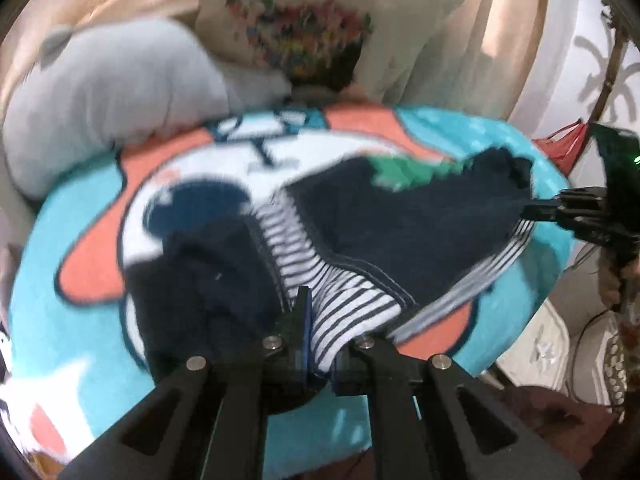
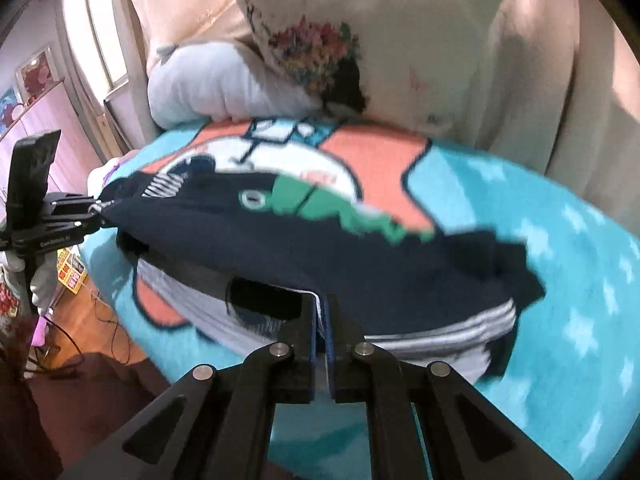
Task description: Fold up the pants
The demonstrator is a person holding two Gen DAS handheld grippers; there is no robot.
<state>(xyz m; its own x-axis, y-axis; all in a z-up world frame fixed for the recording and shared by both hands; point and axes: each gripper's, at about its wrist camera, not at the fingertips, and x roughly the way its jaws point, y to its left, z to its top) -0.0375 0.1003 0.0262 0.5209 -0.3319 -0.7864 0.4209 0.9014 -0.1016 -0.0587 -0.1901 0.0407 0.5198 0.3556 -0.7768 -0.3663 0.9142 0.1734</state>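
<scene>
Small navy pants (image 1: 384, 224) with a green dinosaur print and a striped lining lie on a turquoise cartoon blanket (image 1: 88, 208). My left gripper (image 1: 320, 340) is shut on the striped waistband edge of the pants. My right gripper (image 2: 321, 320) is shut on the pants' (image 2: 320, 248) near edge, by the grey-striped hem. In the left wrist view the right gripper (image 1: 532, 212) shows at the far right, pinching the fabric. In the right wrist view the left gripper (image 2: 98, 212) shows at the far left, holding the other end. The cloth hangs stretched between both grippers, just above the blanket (image 2: 560, 280).
A grey pillow (image 1: 120, 92) and a beige flower-print cushion (image 1: 312, 20) lean against beige curtains behind the blanket. A white patterned cabinet (image 1: 536, 352) stands at the right. A wooden floor with cables (image 2: 100, 320) lies to the left of the bed.
</scene>
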